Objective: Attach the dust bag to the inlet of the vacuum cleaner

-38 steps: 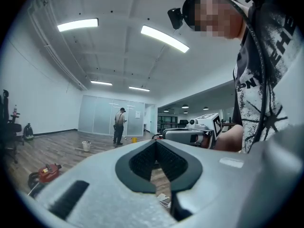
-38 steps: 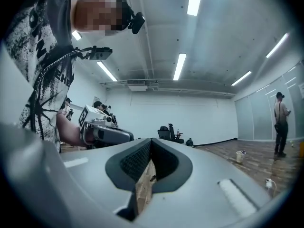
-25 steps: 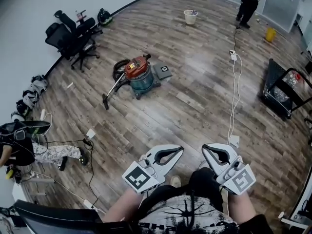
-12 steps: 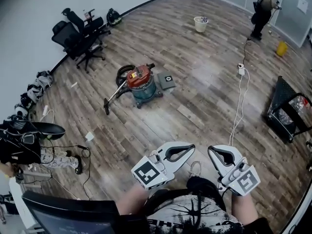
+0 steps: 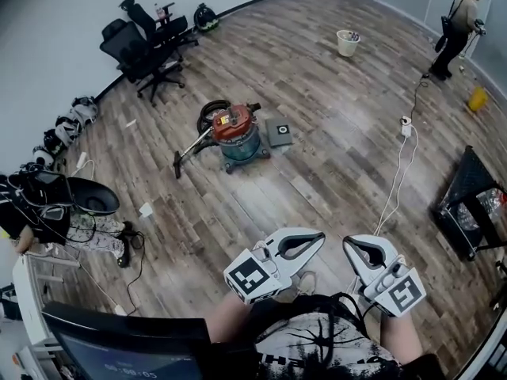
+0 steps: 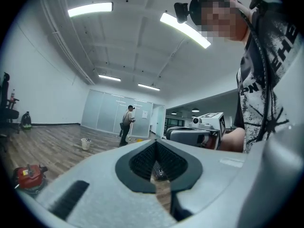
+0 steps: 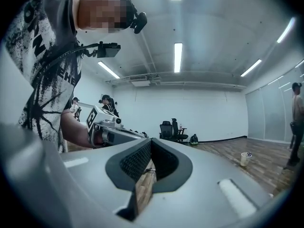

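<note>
Vacuum on the floor, well apart from two closed, empty grippers.
A flat grey bag lies just beside it; probably light and floppy, best pinched at its likely stiffer collar. Left gripper and right gripper have jaws together.

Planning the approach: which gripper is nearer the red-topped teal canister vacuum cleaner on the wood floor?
Left, slightly: the left gripper is below-right of the red-topped teal canister vacuum cleaner in the head view; the right gripper is further right. Both far off.
</note>
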Demonstrator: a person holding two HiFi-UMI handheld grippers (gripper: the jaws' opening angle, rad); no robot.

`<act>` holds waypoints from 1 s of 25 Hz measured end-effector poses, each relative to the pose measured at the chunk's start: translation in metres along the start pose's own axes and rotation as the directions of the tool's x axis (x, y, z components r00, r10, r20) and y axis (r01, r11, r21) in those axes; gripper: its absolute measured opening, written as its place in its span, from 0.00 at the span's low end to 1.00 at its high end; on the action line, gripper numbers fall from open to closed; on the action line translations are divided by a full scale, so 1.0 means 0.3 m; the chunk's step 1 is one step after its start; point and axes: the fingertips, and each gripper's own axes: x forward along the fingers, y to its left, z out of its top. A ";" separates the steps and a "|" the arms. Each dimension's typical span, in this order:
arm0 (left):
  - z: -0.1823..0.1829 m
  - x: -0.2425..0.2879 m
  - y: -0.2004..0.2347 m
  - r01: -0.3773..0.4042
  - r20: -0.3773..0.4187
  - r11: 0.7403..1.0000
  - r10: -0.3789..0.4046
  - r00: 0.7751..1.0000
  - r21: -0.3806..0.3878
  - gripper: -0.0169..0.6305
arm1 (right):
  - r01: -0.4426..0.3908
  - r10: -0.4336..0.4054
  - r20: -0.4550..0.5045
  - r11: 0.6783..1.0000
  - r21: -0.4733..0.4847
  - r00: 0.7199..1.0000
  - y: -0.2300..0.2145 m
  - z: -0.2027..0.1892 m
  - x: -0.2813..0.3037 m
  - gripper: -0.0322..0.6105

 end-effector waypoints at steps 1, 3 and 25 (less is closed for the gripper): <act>-0.003 0.009 0.007 -0.011 -0.003 1.000 0.011 1.000 0.000 0.02 | -0.004 0.004 0.004 1.000 0.006 1.000 -0.016 -0.006 -0.007 0.05; 0.008 0.025 0.020 -0.030 0.024 0.999 0.030 0.999 0.022 0.02 | -0.010 0.010 0.014 1.000 0.014 1.000 -0.046 -0.019 -0.018 0.05; 0.018 0.191 0.463 -0.066 -0.013 0.997 0.067 0.998 0.042 0.02 | 0.015 -0.015 0.038 1.000 -0.004 0.999 -0.504 -0.067 0.226 0.05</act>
